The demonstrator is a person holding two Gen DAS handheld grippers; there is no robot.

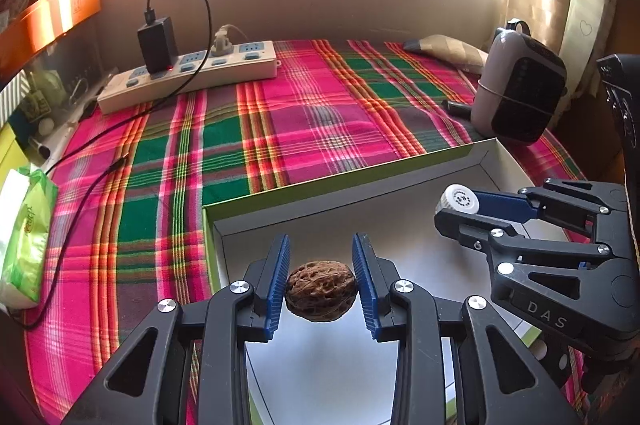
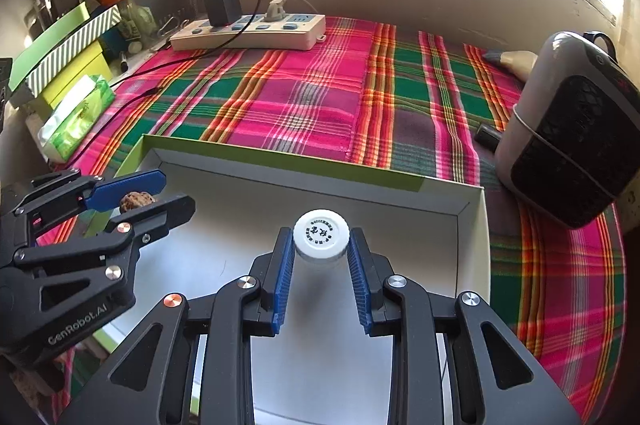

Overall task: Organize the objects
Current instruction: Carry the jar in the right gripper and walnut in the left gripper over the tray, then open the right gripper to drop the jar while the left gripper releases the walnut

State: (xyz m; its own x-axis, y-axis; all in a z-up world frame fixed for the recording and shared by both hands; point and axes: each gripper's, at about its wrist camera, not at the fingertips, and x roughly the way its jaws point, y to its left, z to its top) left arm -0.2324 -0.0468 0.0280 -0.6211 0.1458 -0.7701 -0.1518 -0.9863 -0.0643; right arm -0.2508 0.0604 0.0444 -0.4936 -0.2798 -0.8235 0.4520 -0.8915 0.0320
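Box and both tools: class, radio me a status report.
Left tool shut on walnut, right tool shut on white-capped bottle. Both held over open box. Box floor beneath bare, nothing in the way.

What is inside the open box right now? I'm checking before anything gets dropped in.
The box shows only bare white floor. The walnut and the white-capped bottle hang above it, gripped. The grippers hide the near part of the floor.
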